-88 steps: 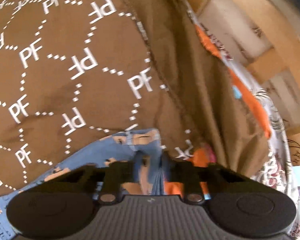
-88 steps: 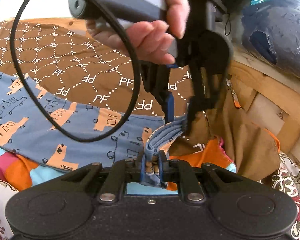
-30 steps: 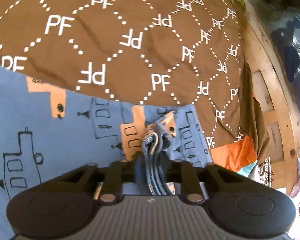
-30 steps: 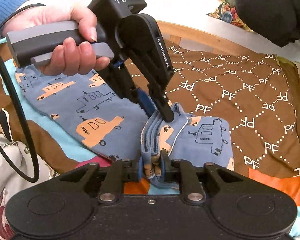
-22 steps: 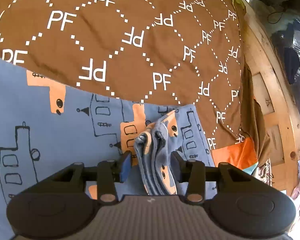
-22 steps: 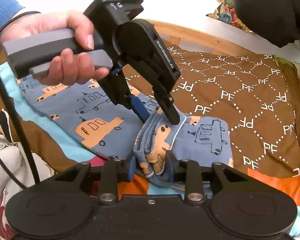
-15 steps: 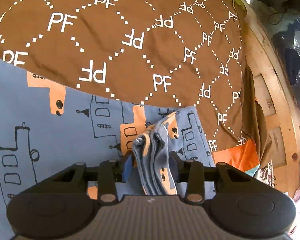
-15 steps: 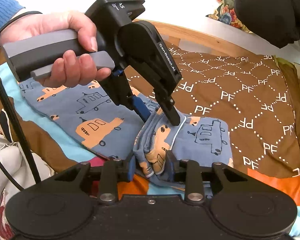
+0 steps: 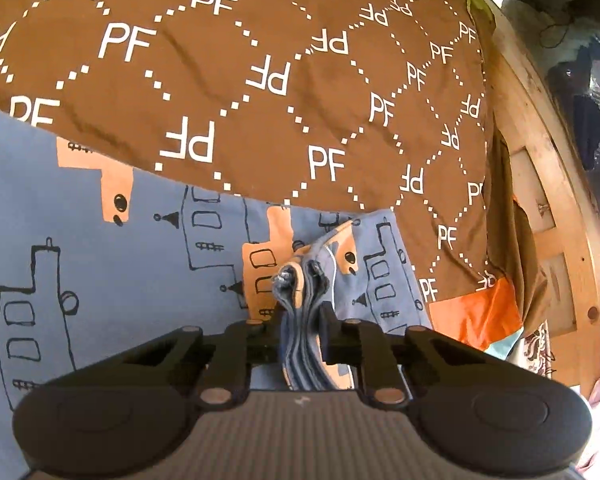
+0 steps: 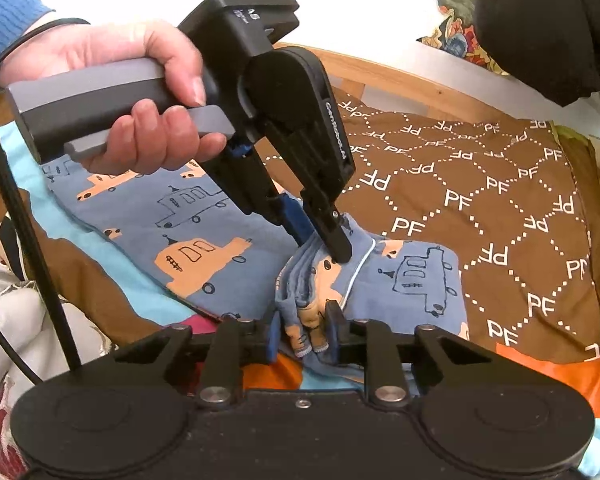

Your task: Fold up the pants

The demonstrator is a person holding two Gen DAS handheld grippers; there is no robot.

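Note:
Blue pants (image 9: 100, 272) printed with orange and outlined vehicles lie spread on a brown blanket. One end is gathered into a stack of layers. In the left wrist view my left gripper (image 9: 302, 314) is closing, its pads pressing that bunched edge from both sides. The right wrist view shows the same left gripper (image 10: 320, 246) held by a hand (image 10: 140, 92), angled down onto the pants (image 10: 140, 208). Closer in, my right gripper (image 10: 303, 330) is closing on the near end of the same fold, pads against the cloth.
The brown blanket (image 9: 260, 120) with white "PF" letters covers the bed. A wooden bed frame (image 9: 540, 200) runs along the right side. A black garment (image 10: 540, 20) hangs at the top right. A black cable (image 10: 20, 220) trails at the left.
Both grippers loosened around the bunched fold for a moment and have closed on it again. Neither hand has shifted, and the pants lie as before.

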